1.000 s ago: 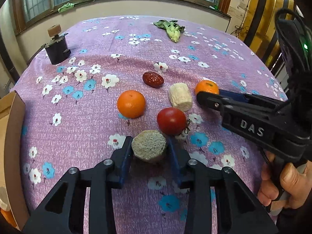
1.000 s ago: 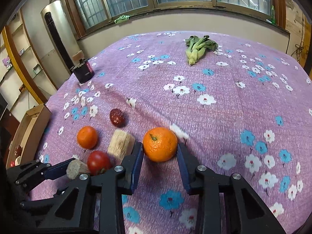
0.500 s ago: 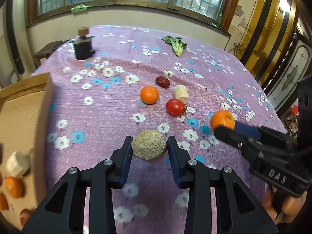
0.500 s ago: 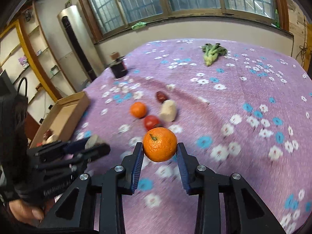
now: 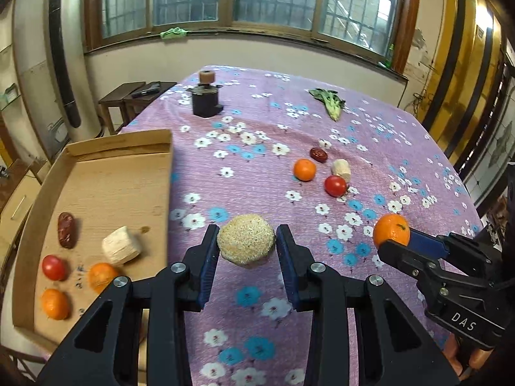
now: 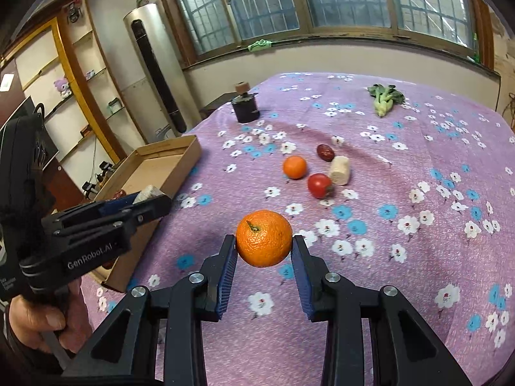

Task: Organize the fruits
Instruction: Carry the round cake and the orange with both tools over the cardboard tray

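My left gripper (image 5: 246,251) is shut on a round, grainy beige fruit (image 5: 246,244), held above the purple flowered tablecloth right of the cardboard box (image 5: 109,189). My right gripper (image 6: 264,251) is shut on an orange (image 6: 264,238), also lifted off the cloth; in the left wrist view this orange (image 5: 391,229) shows at the right. In the box lie a red date (image 5: 66,229), a pale corn piece (image 5: 121,249), a tomato (image 5: 54,267) and two oranges (image 5: 55,303). On the cloth stay an orange (image 6: 294,167), a tomato (image 6: 319,186), a corn piece (image 6: 339,170) and a date (image 6: 325,152).
A dark jar with a cork (image 5: 206,100) stands at the far left of the table, a green leafy vegetable (image 5: 330,104) at the far side. A tall air conditioner (image 6: 154,70), shelves and a low stool (image 5: 128,96) are beyond the table's left edge.
Both grippers rose and drew back toward the left with their fruit. The cardboard box with its fruits came fully into the left wrist view; the fruits on the cloth look farther away.
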